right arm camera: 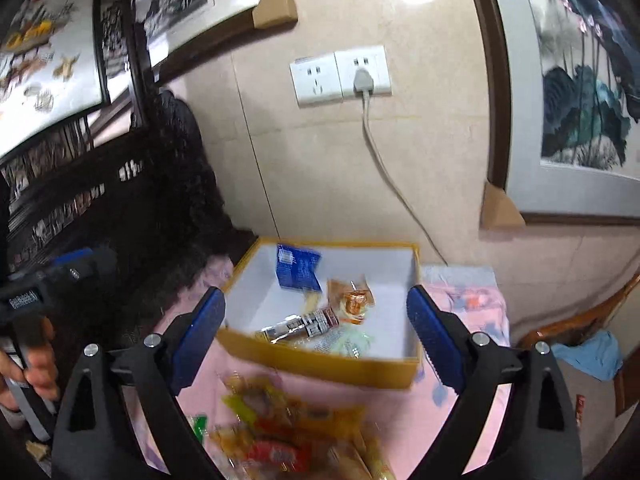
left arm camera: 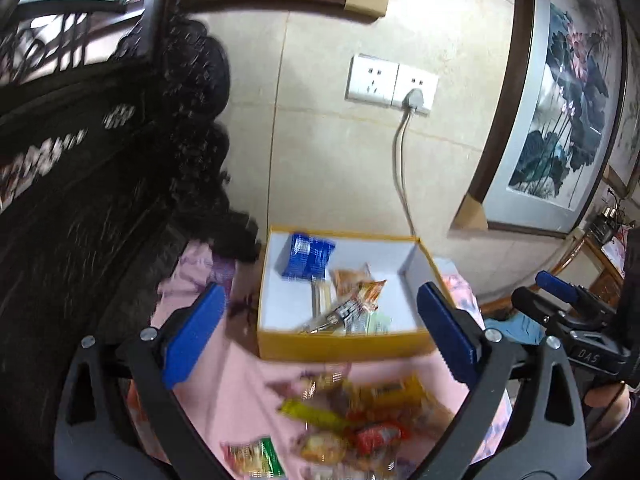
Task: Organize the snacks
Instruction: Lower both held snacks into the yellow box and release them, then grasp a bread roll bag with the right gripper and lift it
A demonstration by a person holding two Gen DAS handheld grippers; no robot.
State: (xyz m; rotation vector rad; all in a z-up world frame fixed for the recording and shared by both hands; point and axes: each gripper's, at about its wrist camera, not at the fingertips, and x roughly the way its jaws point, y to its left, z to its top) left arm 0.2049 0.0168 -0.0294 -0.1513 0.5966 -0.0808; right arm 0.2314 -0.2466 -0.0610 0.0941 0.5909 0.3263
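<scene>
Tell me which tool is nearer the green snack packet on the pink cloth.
Left, probably. The green snack packet lies slightly left of the left tool's centre line, but far left of the right tool's.

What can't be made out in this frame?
- Snack pile: blurred in both views; brands unreadable.
- Pile's near edge: cut off by the bottom of both views.
- Box: its front wall hides snacks behind it.
- Blue pack: print too small.
</scene>
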